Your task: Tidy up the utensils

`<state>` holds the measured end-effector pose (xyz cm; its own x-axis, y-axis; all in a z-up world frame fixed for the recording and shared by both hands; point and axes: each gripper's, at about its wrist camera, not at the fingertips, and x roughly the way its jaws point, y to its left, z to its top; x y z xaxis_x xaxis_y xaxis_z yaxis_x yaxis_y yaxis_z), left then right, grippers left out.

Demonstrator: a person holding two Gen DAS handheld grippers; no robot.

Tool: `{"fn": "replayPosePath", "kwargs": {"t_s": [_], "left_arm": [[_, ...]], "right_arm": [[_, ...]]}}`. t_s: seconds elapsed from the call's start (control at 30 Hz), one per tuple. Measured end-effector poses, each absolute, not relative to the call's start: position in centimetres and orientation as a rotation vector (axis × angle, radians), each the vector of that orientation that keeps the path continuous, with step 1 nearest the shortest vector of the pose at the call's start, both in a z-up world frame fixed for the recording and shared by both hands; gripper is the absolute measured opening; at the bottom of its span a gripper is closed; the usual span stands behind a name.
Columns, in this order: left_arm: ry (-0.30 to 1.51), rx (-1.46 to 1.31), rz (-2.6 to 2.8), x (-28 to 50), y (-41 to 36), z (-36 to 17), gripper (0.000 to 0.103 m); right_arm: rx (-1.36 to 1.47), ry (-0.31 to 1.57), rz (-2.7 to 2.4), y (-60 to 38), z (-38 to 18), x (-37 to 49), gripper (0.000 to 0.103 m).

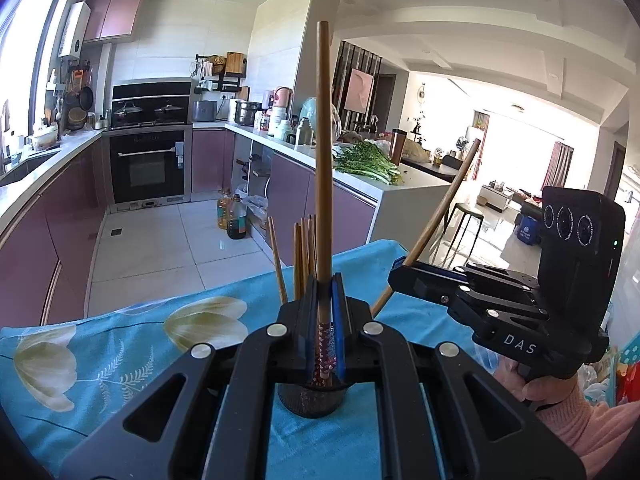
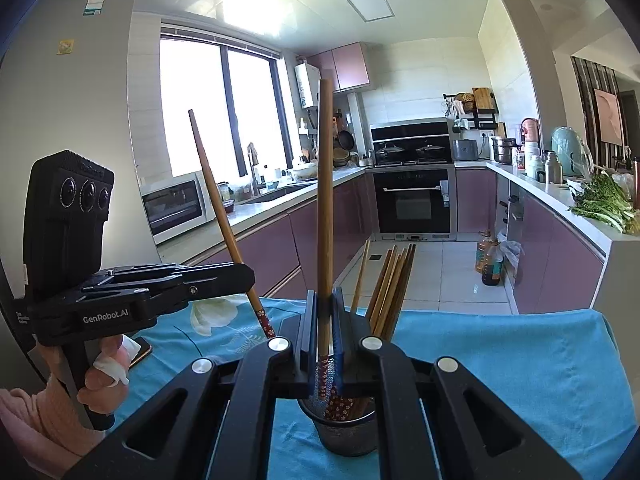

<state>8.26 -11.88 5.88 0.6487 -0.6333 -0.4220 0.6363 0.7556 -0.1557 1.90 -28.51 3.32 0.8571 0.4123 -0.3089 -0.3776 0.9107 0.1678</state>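
Several chopsticks already upright in mesh holder on table; left tool and right tool each pinching one chopstick, both still undeposited.

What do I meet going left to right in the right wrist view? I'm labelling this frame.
Left tongs with tilted chopstick → right tongs with upright chopstick → chopstick bundle → oil bottles → greens.

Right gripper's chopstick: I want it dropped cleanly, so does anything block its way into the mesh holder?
Nothing does. The right gripper holds its chopstick above the mesh holder; the other chopsticks lean rightward.
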Motion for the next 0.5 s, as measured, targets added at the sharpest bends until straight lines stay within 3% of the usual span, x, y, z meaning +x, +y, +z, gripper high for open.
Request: {"fn": "replayPosePath", "kwargs": {"t_s": [0.5], "left_arm": [[0.524,0.027,-0.712,9.1,-12.4,4.4,0.008]], "right_arm": [[0.108,0.387,0.411,-27.7,3.1,2.3,0.006]]}}
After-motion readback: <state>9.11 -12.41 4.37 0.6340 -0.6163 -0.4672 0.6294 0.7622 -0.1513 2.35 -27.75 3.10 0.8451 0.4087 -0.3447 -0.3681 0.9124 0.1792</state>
